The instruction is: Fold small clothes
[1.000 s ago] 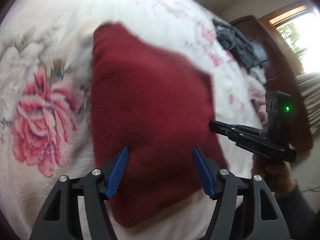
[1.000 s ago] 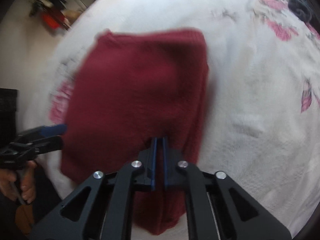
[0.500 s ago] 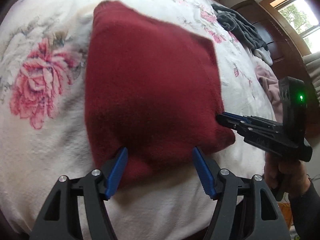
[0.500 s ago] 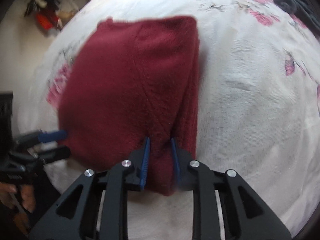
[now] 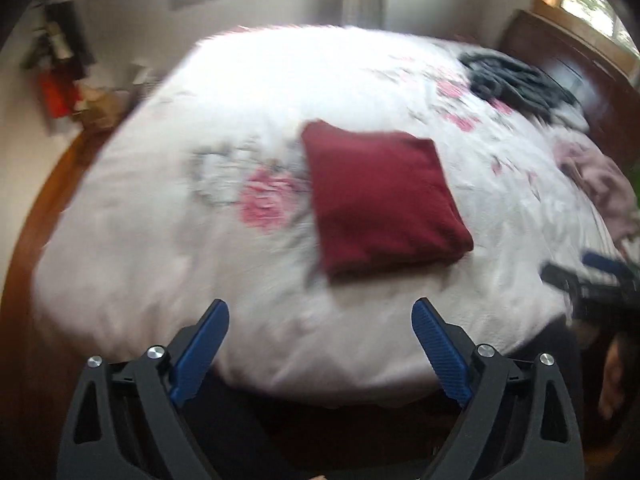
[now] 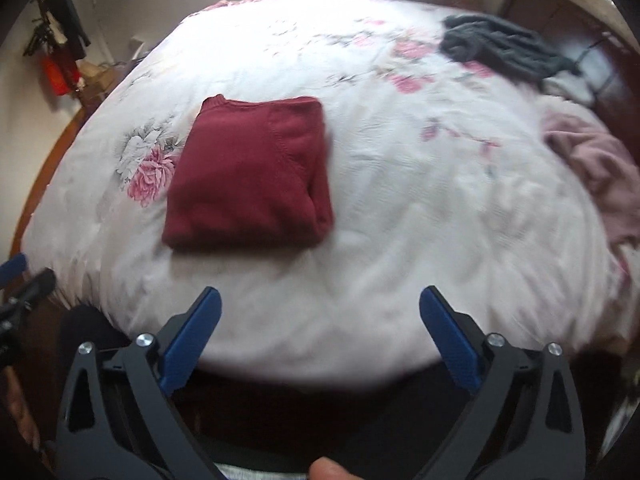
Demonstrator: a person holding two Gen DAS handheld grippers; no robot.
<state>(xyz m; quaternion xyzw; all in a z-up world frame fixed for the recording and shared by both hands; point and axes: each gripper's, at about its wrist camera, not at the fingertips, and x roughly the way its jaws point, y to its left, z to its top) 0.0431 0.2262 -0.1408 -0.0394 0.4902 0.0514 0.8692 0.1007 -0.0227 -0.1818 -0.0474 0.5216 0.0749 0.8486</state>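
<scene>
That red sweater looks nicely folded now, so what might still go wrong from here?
1. The folded red sweater lies close to the near edge of the bed; a nudge might slide it off.
2. Its right side shows loose stacked layers, so lifting it by one layer may undo the fold.
3. The dark garment and pink garment lie crumpled far across the bed; both open claws, left claw and right claw, would need a long reach.

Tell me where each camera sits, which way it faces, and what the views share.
Left wrist: on the left tongs, off the bed's near edge, facing the folded maroon sweater; right tongs at right edge.
Right wrist: on the right tongs, same heading; a fingertip shows at bottom.
Shared: sweater, dark grey clothes, pink garment.
</scene>
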